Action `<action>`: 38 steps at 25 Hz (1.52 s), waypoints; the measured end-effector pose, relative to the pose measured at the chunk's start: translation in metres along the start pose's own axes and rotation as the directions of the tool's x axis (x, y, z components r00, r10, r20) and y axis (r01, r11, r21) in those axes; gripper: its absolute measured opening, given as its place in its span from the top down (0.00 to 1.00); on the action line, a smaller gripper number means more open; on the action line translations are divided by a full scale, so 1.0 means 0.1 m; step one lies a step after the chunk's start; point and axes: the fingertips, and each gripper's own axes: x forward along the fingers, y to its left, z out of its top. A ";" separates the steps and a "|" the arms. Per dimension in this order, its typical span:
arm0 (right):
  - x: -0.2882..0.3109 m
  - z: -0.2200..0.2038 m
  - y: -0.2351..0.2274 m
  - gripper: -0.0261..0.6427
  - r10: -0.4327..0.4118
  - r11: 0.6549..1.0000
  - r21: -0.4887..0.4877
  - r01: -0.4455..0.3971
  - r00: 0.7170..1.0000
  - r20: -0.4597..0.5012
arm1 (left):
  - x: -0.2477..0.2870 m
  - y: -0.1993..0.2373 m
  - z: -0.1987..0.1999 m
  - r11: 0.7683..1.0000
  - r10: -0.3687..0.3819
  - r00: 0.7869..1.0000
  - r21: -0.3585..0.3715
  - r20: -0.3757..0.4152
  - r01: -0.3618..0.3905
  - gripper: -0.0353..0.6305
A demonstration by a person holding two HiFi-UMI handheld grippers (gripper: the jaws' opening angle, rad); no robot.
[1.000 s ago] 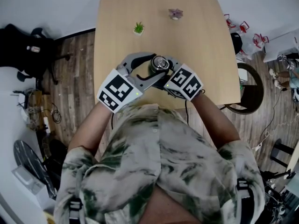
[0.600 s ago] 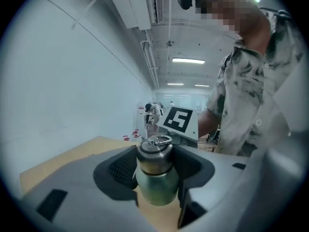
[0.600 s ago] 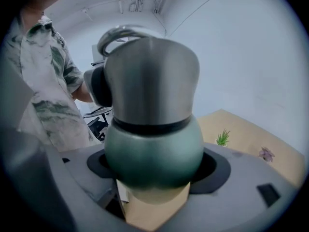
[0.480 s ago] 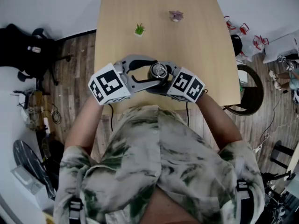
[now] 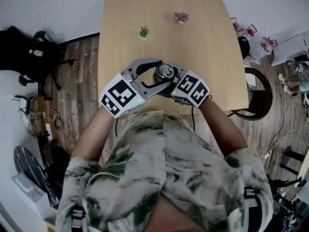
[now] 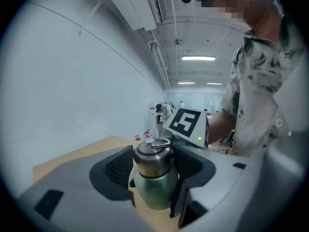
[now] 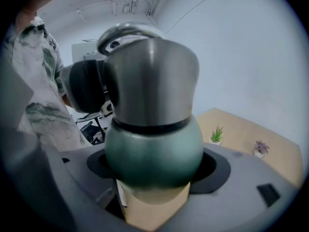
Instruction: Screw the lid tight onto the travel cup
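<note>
The travel cup (image 5: 164, 73) stands on the table near its front edge. It has a green body (image 7: 153, 151) and a steel lid (image 6: 152, 154) with a ring on top. My left gripper (image 6: 153, 162) comes from the left, shut on the lid, with a pad on each side of it. From the right, my right gripper (image 7: 153, 168) is shut on the green body, lower down. In the head view both marker cubes sit just in front of the cup, the left (image 5: 122, 95) and the right (image 5: 192, 88).
On the light wooden table (image 5: 207, 47) stand a small green plant (image 5: 143, 31) and a small purple plant (image 5: 181, 17), both at the far side. A dark chair (image 5: 259, 93) is at the table's right edge. Black bags (image 5: 26, 52) lie on the floor at the left.
The left gripper swung out to the left around the cup half a second ago and has now swung back toward the person. The cup and the right gripper have stayed in place.
</note>
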 end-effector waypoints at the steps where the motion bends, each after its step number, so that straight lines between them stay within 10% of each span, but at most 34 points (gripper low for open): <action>1: 0.00 0.00 -0.01 0.36 -0.007 1.000 0.007 0.007 1.000 0.001 | -0.01 0.01 0.01 1.000 0.026 1.000 -0.005 0.002 -0.026 0.56; 17: 0.12 -0.16 -0.24 0.36 -0.097 0.992 0.074 0.097 0.995 -0.014 | 0.14 0.19 -0.24 0.978 0.199 0.979 -0.056 -0.052 -0.201 0.58; 38: 0.16 -0.18 -0.10 0.36 0.025 1.000 -0.016 -0.024 0.999 0.028 | 0.09 0.11 -0.32 0.982 -0.182 0.983 0.040 -0.039 0.183 0.58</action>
